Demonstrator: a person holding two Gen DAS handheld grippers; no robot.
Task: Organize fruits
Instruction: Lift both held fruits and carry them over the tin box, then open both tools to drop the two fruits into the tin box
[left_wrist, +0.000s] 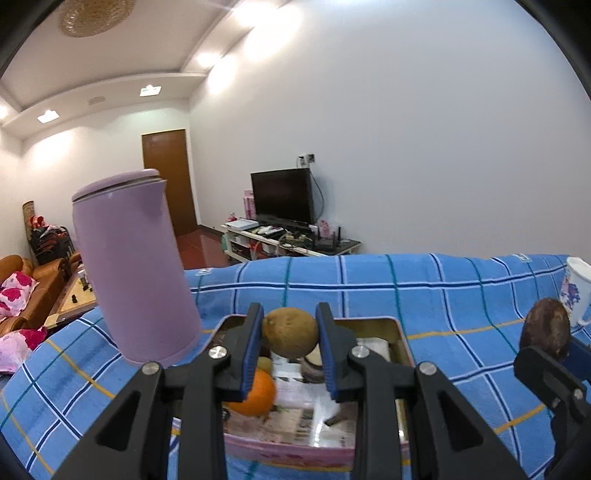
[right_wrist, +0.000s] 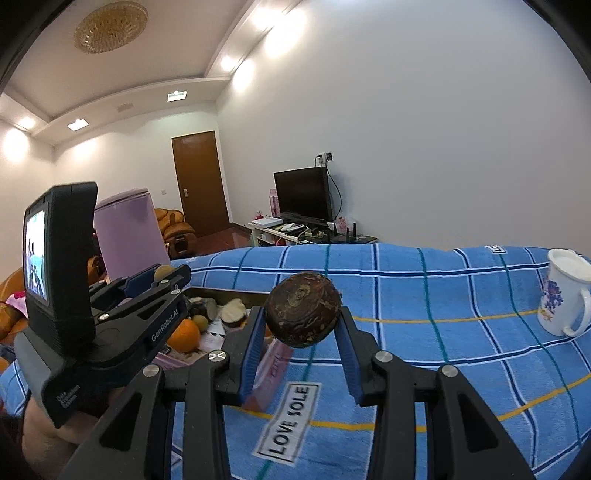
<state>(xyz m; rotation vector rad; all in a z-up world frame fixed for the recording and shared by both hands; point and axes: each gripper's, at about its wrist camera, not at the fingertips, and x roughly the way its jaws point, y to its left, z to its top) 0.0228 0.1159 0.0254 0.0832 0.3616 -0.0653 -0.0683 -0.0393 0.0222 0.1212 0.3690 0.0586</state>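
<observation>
Left gripper (left_wrist: 290, 334): jaws narrow, clamped on 1 tan fruit (left_wrist: 290, 331) above the tin (left_wrist: 400, 341). Right gripper (right_wrist: 302, 314): clamped on 1 dark fruit (right_wrist: 303, 308) over the cloth (right_wrist: 443, 295). Tin holds 1 orange (left_wrist: 258, 397), cut pieces, paper.

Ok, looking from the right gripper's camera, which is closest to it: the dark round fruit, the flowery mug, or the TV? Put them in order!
1. Dark round fruit: clamped between the right gripper fingers.
2. Flowery mug: on the blue checked cloth, off to the right.
3. TV: far across the room, by the wall.
</observation>
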